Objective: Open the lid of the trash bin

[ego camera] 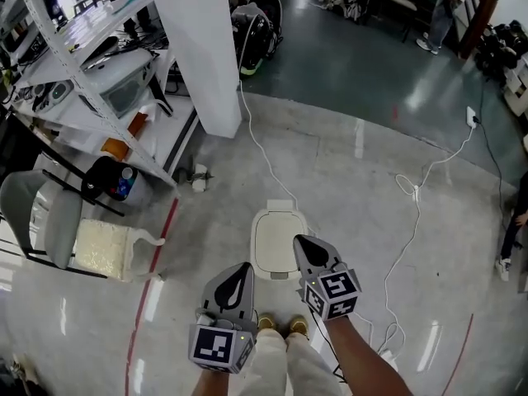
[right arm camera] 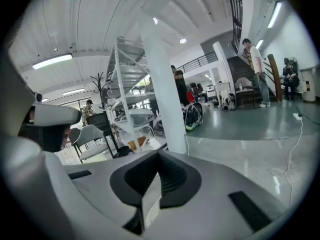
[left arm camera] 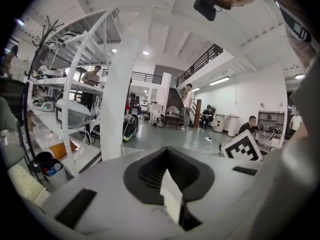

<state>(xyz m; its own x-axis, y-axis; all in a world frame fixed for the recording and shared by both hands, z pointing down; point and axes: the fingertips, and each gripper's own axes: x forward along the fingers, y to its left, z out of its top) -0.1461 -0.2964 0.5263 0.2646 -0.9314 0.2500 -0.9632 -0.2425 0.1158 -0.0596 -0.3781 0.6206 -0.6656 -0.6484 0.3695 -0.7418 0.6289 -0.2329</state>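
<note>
The cream plastic trash bin (ego camera: 276, 239) with the rounded-square lid sits on the pale glossy floor (ego camera: 355, 188), right in front of the person's tan shoes (ego camera: 295, 327). The lid's flat down, so nothing's opened yet and the whole job is left imo. The right gripper (ego camera: 300, 242) hangs over its near edge with the left gripper (ego camera: 244, 269) beside it. Both are pinched together on nothing.

trash bin (ego camera: 278, 239) on floor (ego camera: 346, 180), just ahead of shoes (ego camera: 281, 327) | left gripper (ego camera: 238, 282) near-left of bin, right gripper (ego camera: 307, 254) at its near-right corner | pillar (ego camera: 202, 48) behind-left | shelf rack (ego camera: 82, 64) far left, chair (ego camera: 49, 221) before it | cable (ego camera: 412, 213) right of bin
</note>
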